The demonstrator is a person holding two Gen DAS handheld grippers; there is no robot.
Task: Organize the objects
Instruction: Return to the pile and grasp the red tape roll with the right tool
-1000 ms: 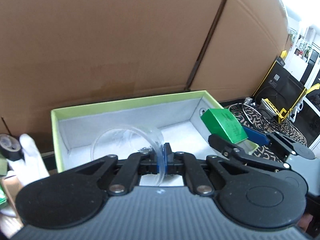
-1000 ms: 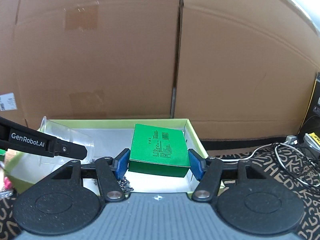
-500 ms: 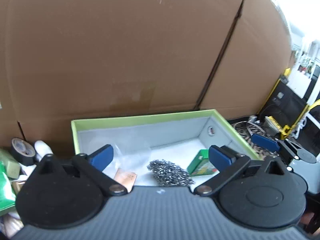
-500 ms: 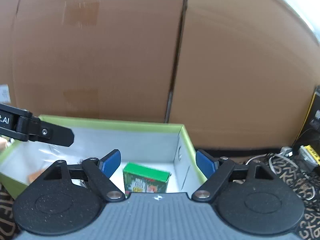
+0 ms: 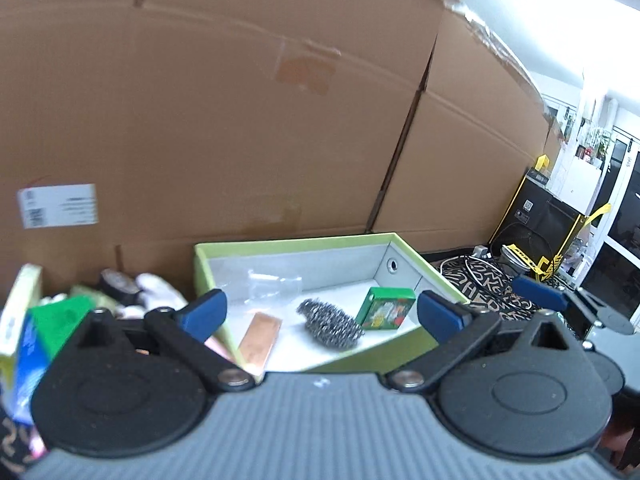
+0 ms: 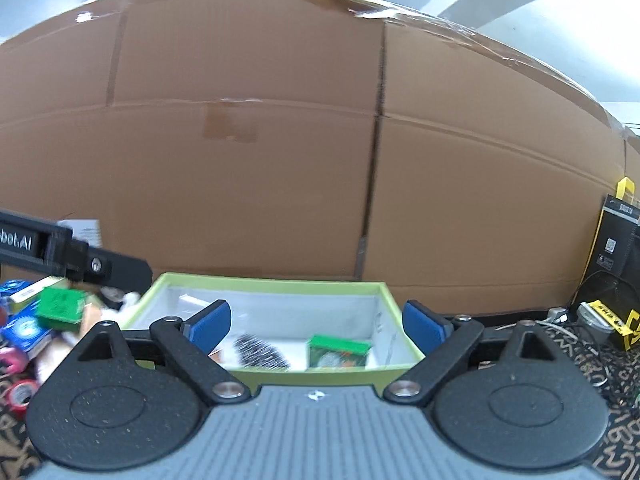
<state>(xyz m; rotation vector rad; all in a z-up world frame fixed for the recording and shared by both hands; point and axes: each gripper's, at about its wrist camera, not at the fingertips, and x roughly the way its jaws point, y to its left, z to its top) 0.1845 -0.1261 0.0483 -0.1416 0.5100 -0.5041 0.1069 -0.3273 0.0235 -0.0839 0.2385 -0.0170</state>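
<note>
A lime-green open box [image 5: 304, 242] [image 6: 264, 280] stands against the cardboard wall. Inside lie a clear plastic cup [image 5: 276, 286], a copper plate [image 5: 260, 338], a steel wool scrubber [image 5: 330, 324] [image 6: 260, 350] and a green packet [image 5: 384, 309] [image 6: 338, 350]. My left gripper [image 5: 320, 314] is open and empty, held back from the box's front. My right gripper [image 6: 316, 326] is open and empty, also in front of the box; its blue pad [image 5: 538, 296] shows in the left wrist view. The left gripper's black finger [image 6: 80, 264] shows in the right wrist view.
A pile of loose items lies left of the box: a green box [image 6: 60, 304], blue-and-white packets [image 5: 20, 344], a tape roll [image 5: 116, 282], a white object [image 5: 154, 288]. A tall cardboard wall [image 5: 240, 120] stands behind. Cables [image 5: 472, 276] and black-yellow gear [image 5: 536, 216] are at the right.
My left gripper let go of the clear cup and my right gripper let go of the green packet. Both now lie in the box. Both grippers opened and pulled back and up.
</note>
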